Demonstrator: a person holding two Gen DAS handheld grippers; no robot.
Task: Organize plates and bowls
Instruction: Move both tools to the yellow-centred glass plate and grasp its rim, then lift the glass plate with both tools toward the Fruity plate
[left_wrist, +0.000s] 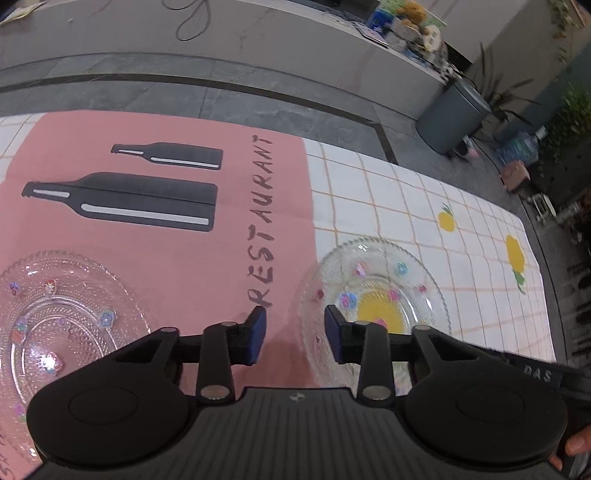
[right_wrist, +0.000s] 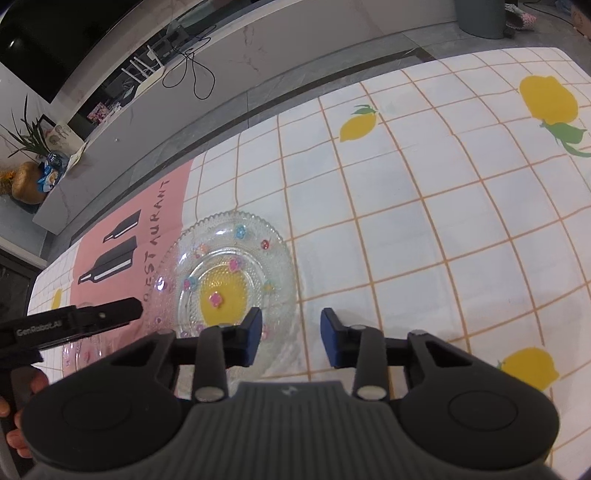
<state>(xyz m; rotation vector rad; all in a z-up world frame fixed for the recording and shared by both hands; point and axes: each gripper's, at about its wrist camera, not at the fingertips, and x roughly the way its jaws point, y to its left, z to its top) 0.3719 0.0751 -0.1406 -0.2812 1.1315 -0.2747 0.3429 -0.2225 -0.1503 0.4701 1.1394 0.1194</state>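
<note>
On tablecloth (right_wrist: 424, 206), glass plate (right_wrist: 236, 273) centre, second plate (left_wrist: 55, 325) far left, left gripper (left_wrist: 295, 336) and right gripper (right_wrist: 291, 338) both spread, nothing pinched, flanking plate's near rim.

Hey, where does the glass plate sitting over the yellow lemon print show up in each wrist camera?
Left wrist view: glass plate lower right of centre, partly behind the left gripper.
Right wrist view: same plate left of centre, above the right gripper.
Shared landmark: the word RESTAURANT on the pink mat.
</note>
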